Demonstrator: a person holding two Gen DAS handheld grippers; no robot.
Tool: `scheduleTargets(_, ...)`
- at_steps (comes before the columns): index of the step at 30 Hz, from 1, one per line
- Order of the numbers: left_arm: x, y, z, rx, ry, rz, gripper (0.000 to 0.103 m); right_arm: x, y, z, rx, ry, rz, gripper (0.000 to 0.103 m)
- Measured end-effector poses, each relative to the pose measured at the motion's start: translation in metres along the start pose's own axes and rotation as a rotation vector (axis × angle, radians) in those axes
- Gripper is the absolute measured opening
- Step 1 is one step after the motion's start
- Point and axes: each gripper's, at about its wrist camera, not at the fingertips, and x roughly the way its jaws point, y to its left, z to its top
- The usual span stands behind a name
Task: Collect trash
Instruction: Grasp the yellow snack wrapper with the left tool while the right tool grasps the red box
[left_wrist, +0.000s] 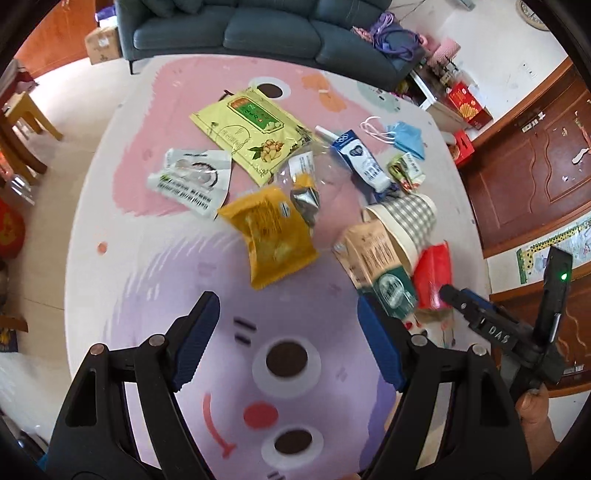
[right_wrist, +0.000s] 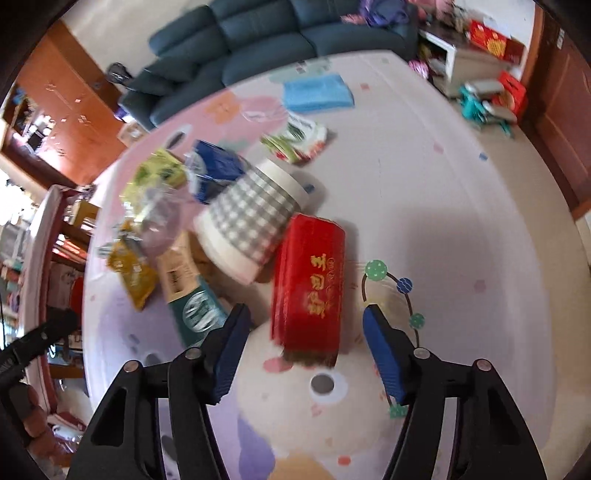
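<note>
- Two grippers were spread wide, both empty: left gripper (left_wrist: 288, 325) above bare mat (left_wrist: 147, 295), right gripper (right_wrist: 304, 328) straddling the red packet's (right_wrist: 308, 291) near end
- Trash lay heaped mid-mat, checked cup (right_wrist: 251, 218) touching the packet

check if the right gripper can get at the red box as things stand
Probably yes. The right gripper is open with the red box lying just ahead between its fingers; only the checked cup leans against the box's far end.
</note>
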Motion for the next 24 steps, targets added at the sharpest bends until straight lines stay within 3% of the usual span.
scheduleTargets(5,0.027,0.007,0.027,-0.026,0.024,-0.026,0.075,0.031,-0.003,0.007,0.035,0.05,-0.002,0.044)
scheduleTargets(8,0.041,0.009,0.038,-0.042,0.029,-0.007,0.075,0.039,-0.002,0.01,0.037,0.039,-0.012,0.039)
scheduleTargets(22,0.099,0.01,0.055,-0.073,0.105,0.046,0.075,0.044,0.004,0.01,0.038,0.028,-0.038,0.038)
scheduleTargets(24,0.108,0.012,0.055,-0.087,0.124,0.039,0.064,0.043,0.005,0.009,0.033,0.026,-0.044,0.038)
